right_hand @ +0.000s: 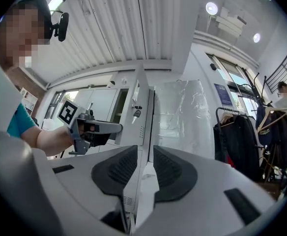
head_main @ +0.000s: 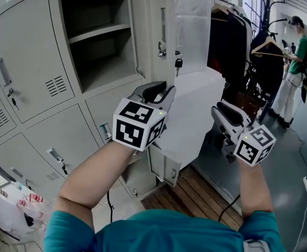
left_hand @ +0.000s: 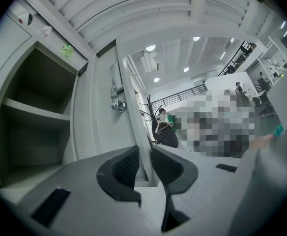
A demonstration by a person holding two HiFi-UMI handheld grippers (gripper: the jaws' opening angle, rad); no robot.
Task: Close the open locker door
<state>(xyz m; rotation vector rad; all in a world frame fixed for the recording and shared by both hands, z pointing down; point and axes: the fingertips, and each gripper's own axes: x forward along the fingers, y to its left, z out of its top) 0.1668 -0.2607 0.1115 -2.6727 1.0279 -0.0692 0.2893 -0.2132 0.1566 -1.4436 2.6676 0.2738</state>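
The grey locker door [head_main: 166, 20] stands open, edge-on to me, beside its bare compartment [head_main: 98, 35] with one shelf. A key [head_main: 178, 63] hangs from the door's lock. My left gripper [head_main: 161, 91] points level at the door's lower edge. In the left gripper view this gripper [left_hand: 144, 161] has the door's edge [left_hand: 133, 127] between its pads, which close on it from both sides. My right gripper [head_main: 222, 114] hangs to the right, apart from the door. In the right gripper view its jaws [right_hand: 144, 163] show a gap and hold nothing; the door [right_hand: 139, 102] and the left gripper [right_hand: 116, 128] lie beyond.
A white plastic-wrapped panel [head_main: 195, 88] stands right of the door. A smaller lower door [head_main: 164, 167] hangs ajar above wooden flooring [head_main: 190, 193]. A rack of dark clothes [head_main: 237, 35] and a person [head_main: 295, 72] are at the right. A white bag [head_main: 11, 209] sits lower left.
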